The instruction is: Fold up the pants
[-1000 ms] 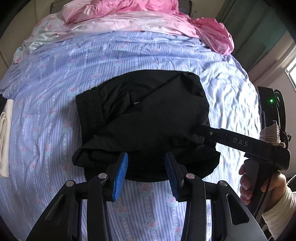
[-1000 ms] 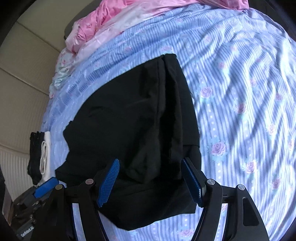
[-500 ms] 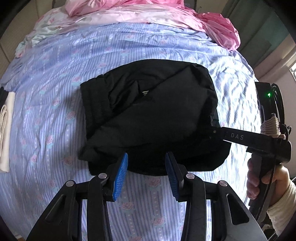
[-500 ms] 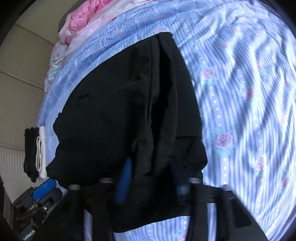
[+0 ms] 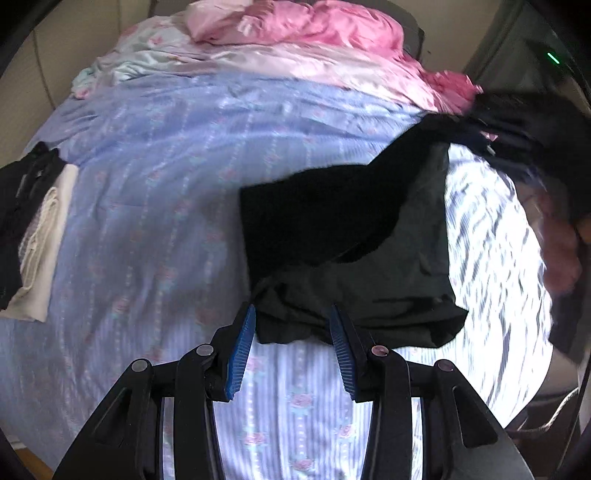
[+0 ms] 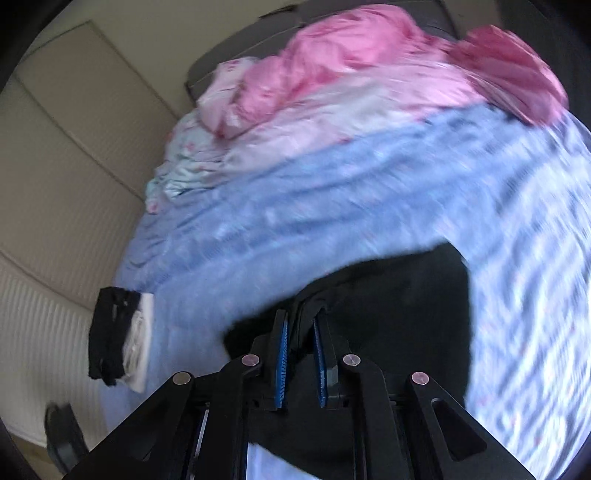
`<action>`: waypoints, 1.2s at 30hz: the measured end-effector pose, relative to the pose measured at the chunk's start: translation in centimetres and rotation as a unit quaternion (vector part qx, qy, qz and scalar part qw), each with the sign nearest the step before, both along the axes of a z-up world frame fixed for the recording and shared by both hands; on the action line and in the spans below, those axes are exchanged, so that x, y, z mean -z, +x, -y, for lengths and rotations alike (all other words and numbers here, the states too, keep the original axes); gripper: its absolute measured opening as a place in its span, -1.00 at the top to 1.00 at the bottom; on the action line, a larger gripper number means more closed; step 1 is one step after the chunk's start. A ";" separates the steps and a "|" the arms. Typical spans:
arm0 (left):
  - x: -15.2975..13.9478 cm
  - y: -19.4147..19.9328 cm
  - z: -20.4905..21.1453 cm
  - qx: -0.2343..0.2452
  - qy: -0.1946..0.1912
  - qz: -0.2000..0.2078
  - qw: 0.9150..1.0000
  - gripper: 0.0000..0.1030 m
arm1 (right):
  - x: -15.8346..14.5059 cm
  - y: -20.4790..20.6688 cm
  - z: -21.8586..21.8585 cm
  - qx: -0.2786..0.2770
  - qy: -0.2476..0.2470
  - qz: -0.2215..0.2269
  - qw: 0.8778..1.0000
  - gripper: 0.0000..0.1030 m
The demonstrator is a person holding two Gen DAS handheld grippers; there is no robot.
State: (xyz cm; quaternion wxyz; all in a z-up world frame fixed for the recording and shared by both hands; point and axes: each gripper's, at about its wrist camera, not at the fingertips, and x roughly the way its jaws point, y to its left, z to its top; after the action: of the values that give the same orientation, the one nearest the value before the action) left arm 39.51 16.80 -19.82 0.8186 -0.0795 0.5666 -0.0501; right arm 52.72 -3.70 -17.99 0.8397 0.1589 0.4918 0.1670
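The black pants [image 5: 332, 221] lie on the blue flowered bedsheet [image 5: 147, 184], one side pulled up off the bed toward the upper right. My right gripper [image 6: 300, 321] has its jaws closing, and its blue pads pinch a bunched edge of the pants [image 6: 406, 295]. In the left wrist view it is a dark blur [image 5: 509, 122] high on the right, with a hand [image 5: 561, 251] below it. My left gripper [image 5: 291, 314] hovers open over the pants' near edge, its pads apart and gripping nothing.
A folded stack of black and white clothes [image 5: 33, 229] sits at the bed's left edge, also in the right wrist view [image 6: 118, 332]. A crumpled pink duvet [image 5: 314, 29] fills the far end. A beige panelled wall [image 6: 55, 184] runs along the left.
The right gripper closed on the pants' edge and rose, lifting that side up and to the right. The left gripper drifted, so the pants sit further right in its view.
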 end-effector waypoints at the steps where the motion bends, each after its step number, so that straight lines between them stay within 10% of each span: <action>1: -0.1 0.1 -0.6 -0.006 0.000 0.002 1.000 0.21 | -0.2 0.9 -1.1 -0.012 -0.010 0.006 1.000 0.73; 13: 1.5 0.0 -4.8 -0.037 -0.007 -0.022 0.999 0.20 | 4.1 7.1 -13.4 -0.122 -0.114 -0.026 0.986 0.73; 20: 2.9 1.4 -4.5 -0.023 -0.082 -0.012 0.996 0.03 | 6.3 8.0 -14.7 -0.127 -0.125 -0.049 0.983 0.69; 24: 3.4 2.2 -3.1 0.005 -0.078 -0.013 0.997 0.02 | 5.2 7.2 -13.6 -0.111 -0.105 -0.043 0.987 -0.08; 31: 6.1 3.8 -2.8 -0.014 -0.100 -0.044 0.994 0.02 | 1.4 0.5 -7.9 -0.048 -0.117 -0.002 0.992 -0.18; 36: 8.2 3.7 -2.9 -0.029 -0.114 -0.076 0.990 0.86 | 3.7 -4.5 -3.6 0.005 -0.126 -0.047 0.991 -0.19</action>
State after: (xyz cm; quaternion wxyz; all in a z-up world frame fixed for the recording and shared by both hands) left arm 43.25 19.71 -28.01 0.7599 -0.1918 0.6153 -0.0842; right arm 48.18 -0.15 -21.69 0.8296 0.0618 0.5473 0.0919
